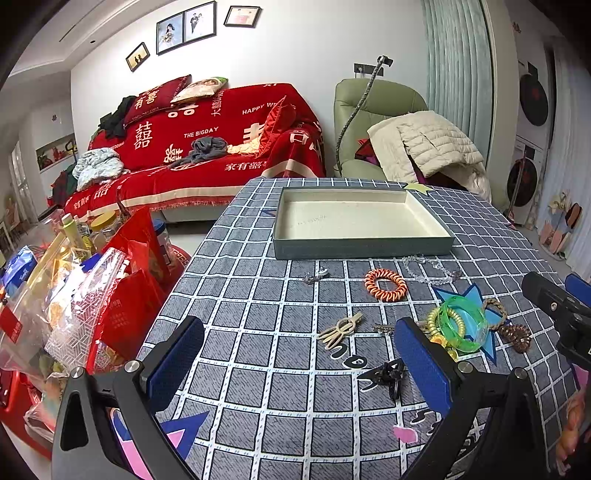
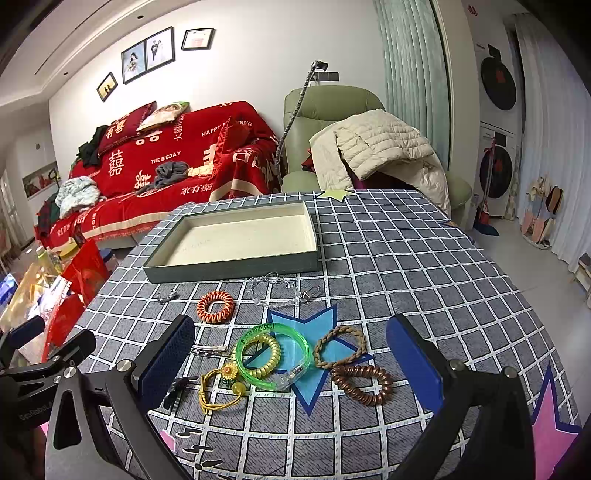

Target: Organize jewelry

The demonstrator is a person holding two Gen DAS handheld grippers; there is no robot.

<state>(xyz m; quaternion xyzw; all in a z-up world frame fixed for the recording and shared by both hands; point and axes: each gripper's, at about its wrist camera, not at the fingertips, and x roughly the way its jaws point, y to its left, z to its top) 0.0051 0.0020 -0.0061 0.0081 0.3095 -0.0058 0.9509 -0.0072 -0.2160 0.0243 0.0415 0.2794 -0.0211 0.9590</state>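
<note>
On the counter (image 2: 406, 258) with its grey checked cloth, I hold my left hand-held gripper (image 1: 299, 363) and right hand-held gripper (image 2: 291, 363) above the surface, both spread wide and empty. An empty grey tray (image 2: 236, 267) sits beyond. Before it lie an orange coil hair tie (image 2: 216, 306), a green bangle (image 2: 275, 356), a braided bracelet (image 2: 340, 347) and a copper coil tie (image 2: 364, 384).

Home living room: sofa (image 1: 207, 147), armchair (image 2: 332, 125), framed photos (image 1: 184, 31).
</note>
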